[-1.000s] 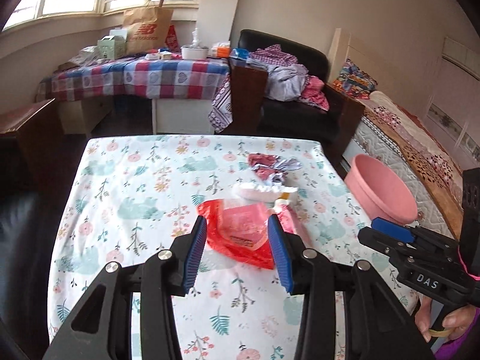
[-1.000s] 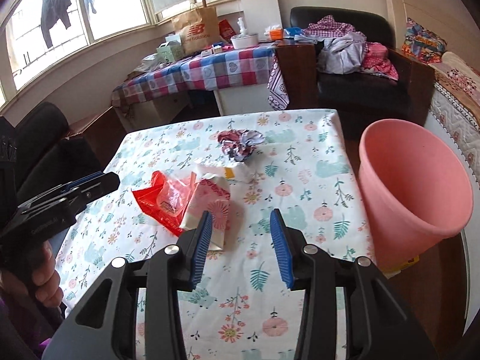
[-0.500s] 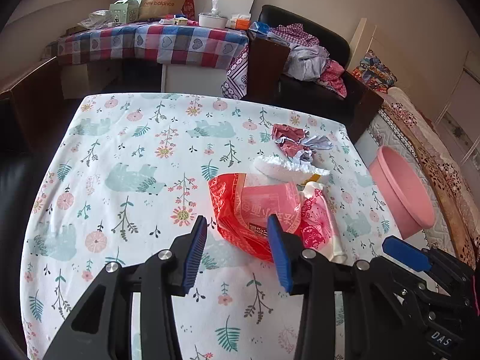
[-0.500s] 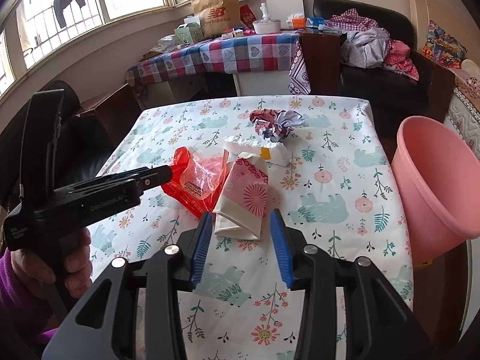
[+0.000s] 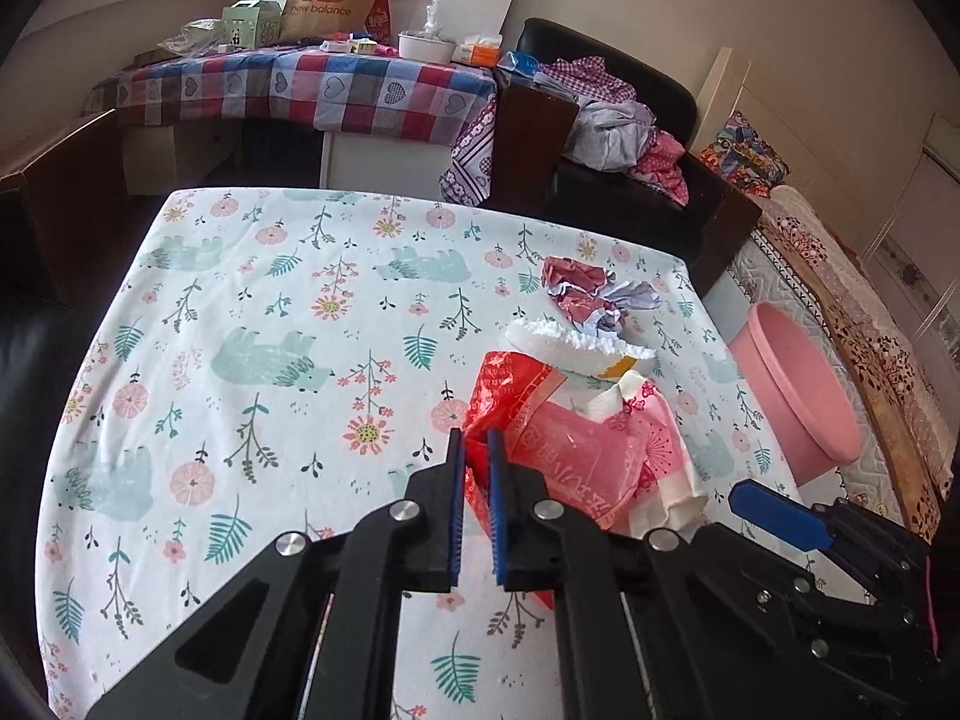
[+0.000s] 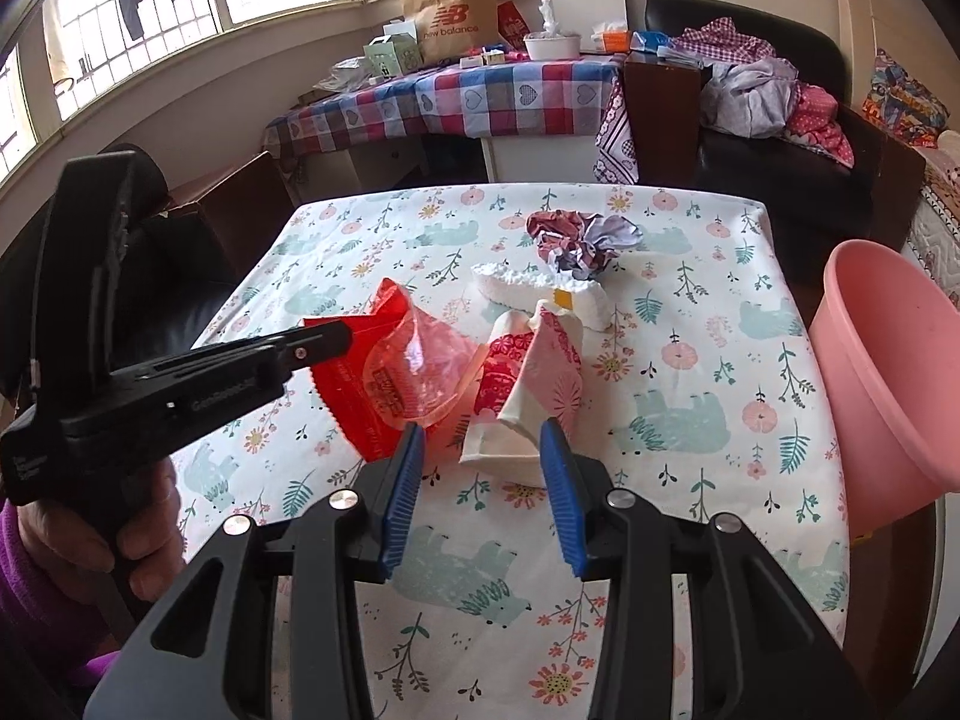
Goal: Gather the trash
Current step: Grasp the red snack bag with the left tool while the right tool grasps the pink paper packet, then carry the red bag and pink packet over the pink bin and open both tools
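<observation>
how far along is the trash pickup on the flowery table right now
Done: nothing shows in the pink bin yet. In hand: the left gripper is shut on an edge of the red plastic wrapper; the right gripper stands open at the pink paper package. Left: the package, the white foam piece and the crumpled paper.

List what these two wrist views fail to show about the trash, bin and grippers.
- Pink bin: base hidden below the table edge in both views.
- Red plastic wrapper: near edge covered by the left gripper in its own view.
- Pink paper bag: print too small to read.
</observation>
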Tool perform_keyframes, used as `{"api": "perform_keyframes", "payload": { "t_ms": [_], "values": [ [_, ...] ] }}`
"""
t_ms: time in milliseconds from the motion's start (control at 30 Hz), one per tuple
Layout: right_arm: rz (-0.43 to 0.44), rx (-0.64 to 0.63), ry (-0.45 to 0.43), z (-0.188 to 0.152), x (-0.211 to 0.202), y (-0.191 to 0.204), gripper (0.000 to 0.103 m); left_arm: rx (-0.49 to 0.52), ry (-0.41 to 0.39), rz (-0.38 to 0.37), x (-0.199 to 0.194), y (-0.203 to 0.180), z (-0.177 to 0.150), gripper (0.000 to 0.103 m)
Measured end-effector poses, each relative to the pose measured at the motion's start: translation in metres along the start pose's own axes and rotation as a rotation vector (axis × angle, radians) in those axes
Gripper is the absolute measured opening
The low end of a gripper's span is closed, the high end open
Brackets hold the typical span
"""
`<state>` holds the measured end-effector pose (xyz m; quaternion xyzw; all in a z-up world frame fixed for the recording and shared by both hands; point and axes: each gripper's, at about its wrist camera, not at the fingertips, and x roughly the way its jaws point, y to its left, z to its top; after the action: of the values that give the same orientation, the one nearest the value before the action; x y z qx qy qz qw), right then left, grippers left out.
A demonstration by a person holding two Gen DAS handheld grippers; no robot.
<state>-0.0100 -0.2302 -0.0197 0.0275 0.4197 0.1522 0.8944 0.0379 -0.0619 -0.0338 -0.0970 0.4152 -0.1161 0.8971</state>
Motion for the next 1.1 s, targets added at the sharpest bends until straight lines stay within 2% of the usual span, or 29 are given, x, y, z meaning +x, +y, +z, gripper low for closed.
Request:
{"api": "perform_keyframes", "payload": {
  "t_ms": [233, 500, 833, 867, 933, 1067, 1100],
  "values": [
    [-0.021, -0.021, 0.031, 0.003, 0.016, 0.009, 0.04, -0.015, -0.05, 0.023, -0.025, 0.011, -0.001, 0.006],
    [-0.11, -0.078, 0.033, 0.007, 0.03, 0.02, 0.04, -0.04, -0.054, 0.074, -0.033, 0.019, -0.007, 0.006],
    [-0.121, -0.072, 0.062, 0.004, 0.039, 0.011, 0.04, -0.06, -0.09, 0.155, -0.051, 0.025, -0.016, 0.006],
    [-0.118, -0.069, 0.062, 0.003, 0.039, 0.009, 0.039, -0.066, -0.09, 0.153, -0.052, 0.026, -0.017, 0.006],
    [-0.116, -0.059, 0.062, 0.002, 0.036, 0.006, 0.022, -0.07, -0.092, 0.153, -0.053, 0.026, -0.018, 0.006],
    [-0.104, -0.034, 0.045, 0.003, 0.029, -0.001, 0.01, -0.069, -0.091, 0.151, -0.054, 0.026, -0.019, 0.006],
    [-0.099, -0.027, 0.038, 0.004, 0.026, -0.003, 0.009, -0.069, -0.091, 0.15, -0.054, 0.026, -0.019, 0.006]
  ]
}}
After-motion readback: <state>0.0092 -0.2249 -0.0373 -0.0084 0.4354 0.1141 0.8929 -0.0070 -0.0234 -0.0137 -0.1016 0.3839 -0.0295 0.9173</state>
